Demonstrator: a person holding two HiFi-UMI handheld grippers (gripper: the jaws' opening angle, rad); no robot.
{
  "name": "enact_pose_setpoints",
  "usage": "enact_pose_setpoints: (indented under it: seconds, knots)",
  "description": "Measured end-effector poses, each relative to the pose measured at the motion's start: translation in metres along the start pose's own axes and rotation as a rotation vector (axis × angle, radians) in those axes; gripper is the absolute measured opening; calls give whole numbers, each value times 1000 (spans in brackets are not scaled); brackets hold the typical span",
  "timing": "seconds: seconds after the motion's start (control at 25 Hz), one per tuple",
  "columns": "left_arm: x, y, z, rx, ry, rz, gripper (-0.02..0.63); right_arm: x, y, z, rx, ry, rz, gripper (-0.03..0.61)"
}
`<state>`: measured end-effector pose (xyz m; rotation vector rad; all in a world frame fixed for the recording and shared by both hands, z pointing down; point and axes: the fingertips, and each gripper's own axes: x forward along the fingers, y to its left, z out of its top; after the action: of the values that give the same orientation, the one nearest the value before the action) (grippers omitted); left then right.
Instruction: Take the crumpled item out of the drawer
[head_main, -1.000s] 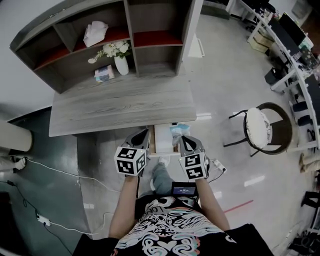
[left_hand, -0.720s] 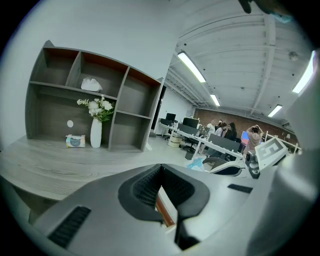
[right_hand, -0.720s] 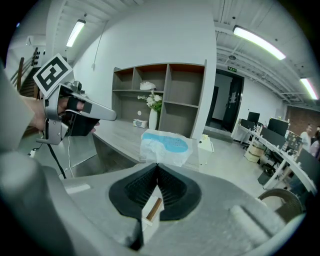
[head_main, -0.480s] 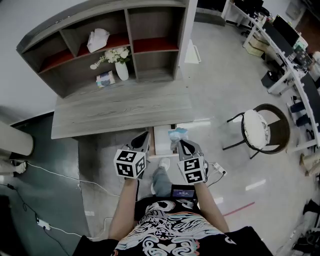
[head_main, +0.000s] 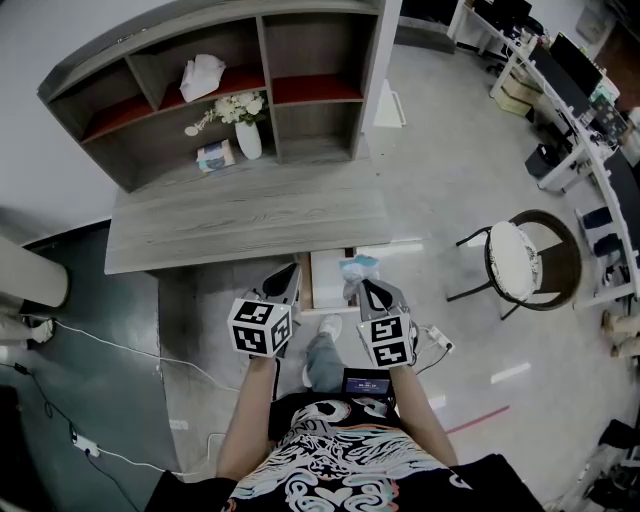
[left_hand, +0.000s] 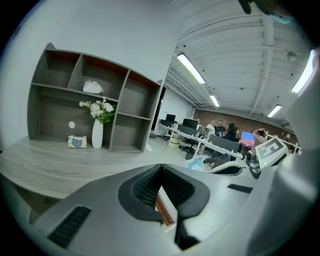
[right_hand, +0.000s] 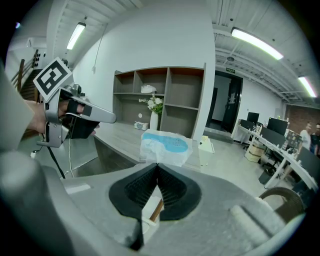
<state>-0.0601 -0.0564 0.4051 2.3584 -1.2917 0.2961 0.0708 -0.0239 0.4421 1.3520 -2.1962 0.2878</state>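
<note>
The crumpled white-and-blue item hangs over the open drawer under the desk, pinched at its lower edge by my right gripper. In the right gripper view the item stands up from the shut jaws of that gripper. To the left of the drawer, my left gripper is shut with nothing in it. Its own view shows its jaws closed, with the drawer's brown side below them. The item shows there at the right.
A grey wooden desk carries a shelf unit with a white vase of flowers, a tissue box and a white bundle. A round chair stands to the right. Cables lie on the floor at the left.
The right gripper holds the item throughout. Both grippers stay by the drawer; only the head view has shifted slightly.
</note>
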Motion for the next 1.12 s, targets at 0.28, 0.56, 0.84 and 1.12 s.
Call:
enact_pose_setpoints:
  seconds: [0.28,0.56,0.84,1.12]
  knots:
    - [-1,4,7,1,-5,2,0,1,2,3,-4,4,7,8]
    - [-1,6,6,-2,-4,6,0,5,4,3,1,7,18,8]
    - [-1,9,5,-15,-9,12,0,7,6,0,-4,14,29,8]
    - [2,14,4,-19,-3,15,0,13,6,0,-4,23,38,8]
